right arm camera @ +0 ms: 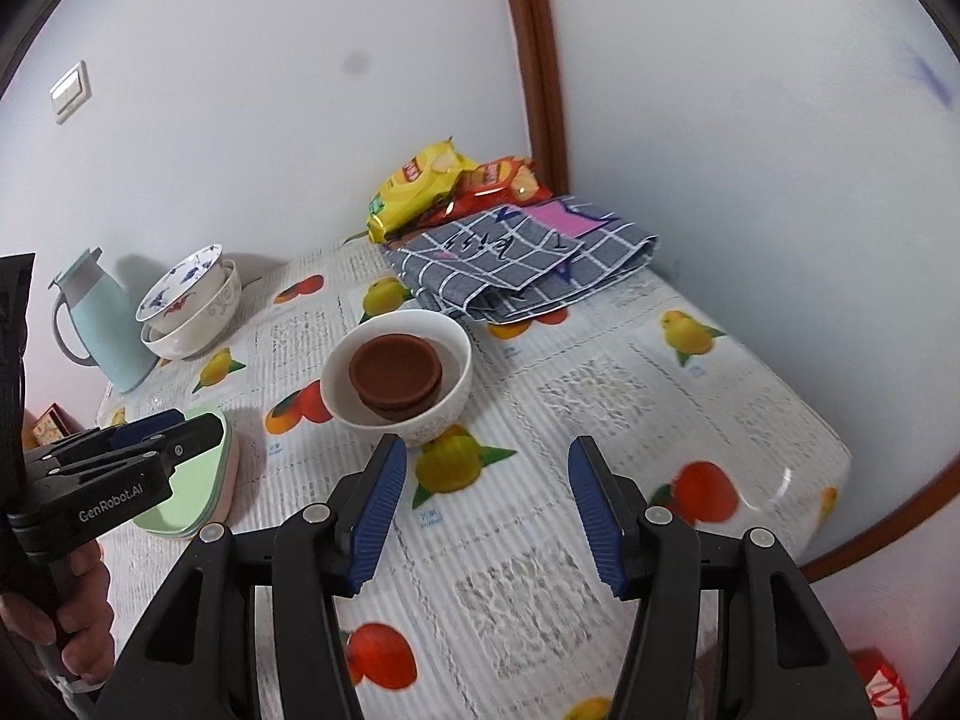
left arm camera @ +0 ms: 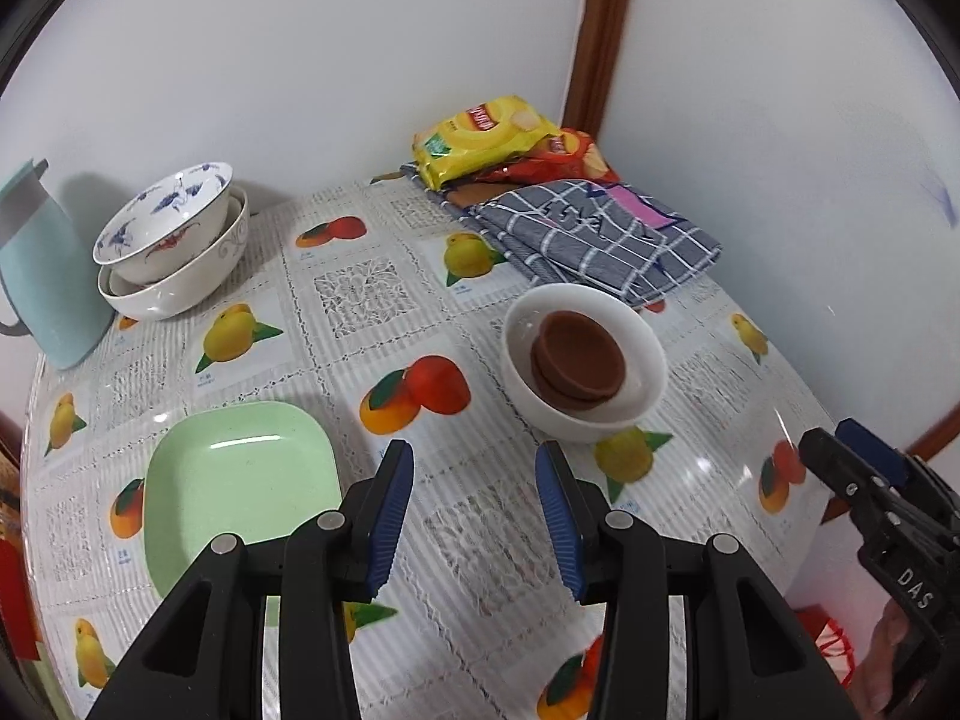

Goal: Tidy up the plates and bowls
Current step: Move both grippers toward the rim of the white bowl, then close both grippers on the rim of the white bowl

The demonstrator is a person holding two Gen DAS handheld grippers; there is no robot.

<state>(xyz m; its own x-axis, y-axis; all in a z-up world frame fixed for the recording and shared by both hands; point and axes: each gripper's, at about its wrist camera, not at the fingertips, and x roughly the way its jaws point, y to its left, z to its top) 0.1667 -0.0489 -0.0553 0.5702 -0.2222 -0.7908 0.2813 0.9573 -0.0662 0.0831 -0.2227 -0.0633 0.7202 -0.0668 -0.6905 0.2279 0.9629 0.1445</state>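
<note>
Both my grippers hang over the table with nothing between the pads. Left gripper: jaws apart, empty. Right gripper: jaws apart, a little wider, also empty. The white bowl, with two brown saucers nested inside, stands straight ahead of the right gripper, just beyond its fingertips and slightly toward its left finger. From the left wrist view the same bowl lies ahead and off to the right, past the right fingertip. The green plate sits on a stack at the left, just beside the left gripper's left finger; the right wrist view shows a pink plate beneath it. The patterned bowls are stacked at the far left by the blue jug, well apart from both tools. Judgement: the right hand is nearer the white bowl, the left nearer the plate stack. The bowl is round, so no long axis matters; a rim pinch on the near wall looks workable.
</note>
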